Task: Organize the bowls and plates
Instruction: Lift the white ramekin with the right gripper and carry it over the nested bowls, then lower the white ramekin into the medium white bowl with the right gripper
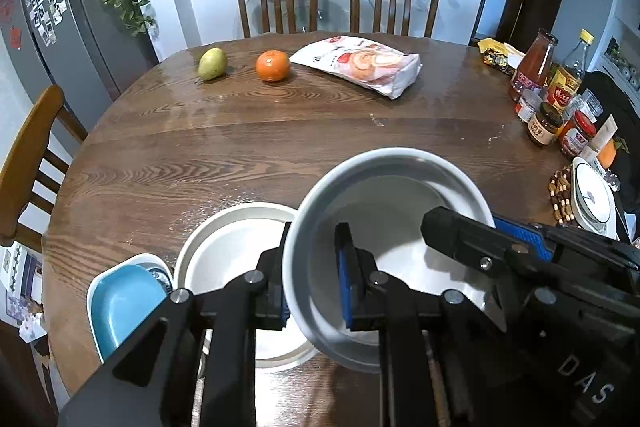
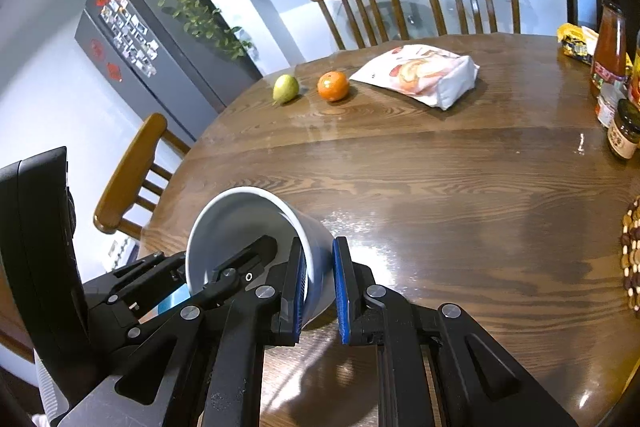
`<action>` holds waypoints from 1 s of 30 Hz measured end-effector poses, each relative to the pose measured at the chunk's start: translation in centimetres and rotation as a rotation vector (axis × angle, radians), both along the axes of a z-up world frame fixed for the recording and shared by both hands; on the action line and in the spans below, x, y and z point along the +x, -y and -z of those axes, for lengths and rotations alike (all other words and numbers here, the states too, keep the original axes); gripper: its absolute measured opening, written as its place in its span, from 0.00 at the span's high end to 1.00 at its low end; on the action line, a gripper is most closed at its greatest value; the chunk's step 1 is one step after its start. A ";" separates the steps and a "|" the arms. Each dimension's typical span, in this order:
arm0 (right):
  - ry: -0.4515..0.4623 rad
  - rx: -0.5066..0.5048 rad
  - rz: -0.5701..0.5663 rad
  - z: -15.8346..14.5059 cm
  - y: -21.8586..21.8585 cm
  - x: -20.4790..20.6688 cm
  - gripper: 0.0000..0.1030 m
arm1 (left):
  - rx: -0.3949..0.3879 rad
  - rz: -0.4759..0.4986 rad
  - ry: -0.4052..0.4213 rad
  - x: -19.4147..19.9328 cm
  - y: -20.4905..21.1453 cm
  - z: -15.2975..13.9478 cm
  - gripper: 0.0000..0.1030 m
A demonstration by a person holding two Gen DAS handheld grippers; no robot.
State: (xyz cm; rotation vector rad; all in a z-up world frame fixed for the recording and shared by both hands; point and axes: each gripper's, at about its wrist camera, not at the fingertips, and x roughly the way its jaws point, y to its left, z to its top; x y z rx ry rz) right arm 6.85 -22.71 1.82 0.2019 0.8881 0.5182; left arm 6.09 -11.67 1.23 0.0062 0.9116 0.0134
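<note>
A white bowl [image 1: 392, 203] hangs tilted above the wooden table [image 1: 240, 147], held from two sides. My left gripper [image 1: 312, 267] is shut on its left rim, one blue pad inside and one outside. My right gripper [image 1: 496, 227] comes in from the right and clamps the opposite rim. In the right wrist view the right gripper [image 2: 320, 267] pinches the wall of the bowl [image 2: 240, 223], and the left gripper [image 2: 256, 255] reaches into the bowl's mouth. Under the lifted bowl a second white bowl [image 1: 232, 255] rests on the table. A blue dish [image 1: 124, 303] sits to its left.
A pear [image 1: 213, 63], an orange [image 1: 273, 65] and a snack bag [image 1: 360, 63] lie at the far side. Bottles and jars [image 1: 548, 95] crowd the right edge, with a white plate [image 1: 592, 199] on a beaded mat. Wooden chairs ring the table.
</note>
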 end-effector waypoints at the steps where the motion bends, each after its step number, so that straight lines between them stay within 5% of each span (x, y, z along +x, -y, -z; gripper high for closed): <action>1: -0.001 -0.001 -0.004 0.0 -0.2 0.0 0.86 | 0.000 -0.003 -0.001 0.0 -0.3 0.0 0.85; 30: -0.134 -0.048 -0.071 4.2 -7.3 1.8 0.86 | -0.042 -0.064 -0.138 0.4 -7.2 4.2 0.85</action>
